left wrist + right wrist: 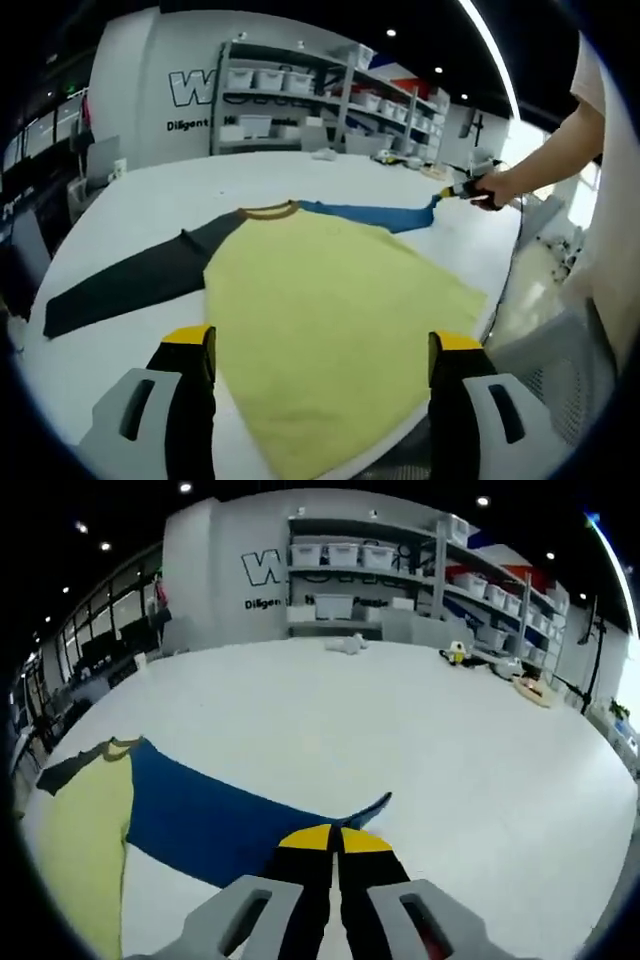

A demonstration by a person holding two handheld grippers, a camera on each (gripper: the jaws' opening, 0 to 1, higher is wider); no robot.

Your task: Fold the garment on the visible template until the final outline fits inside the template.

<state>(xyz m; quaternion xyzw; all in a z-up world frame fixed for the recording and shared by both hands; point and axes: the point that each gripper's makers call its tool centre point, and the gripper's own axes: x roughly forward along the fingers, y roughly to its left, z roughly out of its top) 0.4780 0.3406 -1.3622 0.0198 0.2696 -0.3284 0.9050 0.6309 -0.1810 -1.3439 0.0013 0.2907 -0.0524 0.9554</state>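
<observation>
Shirt [330, 310] flat on white table [150, 200].
Your right gripper [335, 838] pinches the blue sleeve [220, 815] cuff; your left gripper [322, 345] hovers, fingers [190, 350] apart.

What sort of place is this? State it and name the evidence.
Probably a lab or warehouse-style workshop: grey metal shelving stacked with white storage bins, large lettering on the white wall, and a big white table holding a yellow shirt with one blue and one dark sleeve.

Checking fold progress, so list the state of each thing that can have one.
Shirt: flat on the table, unfolded.
Blue sleeve: stretched out, cuff pinched.
Dark sleeve: spread out, free.
Left tool: open above the hem.
Right tool: shut on the blue sleeve.
</observation>
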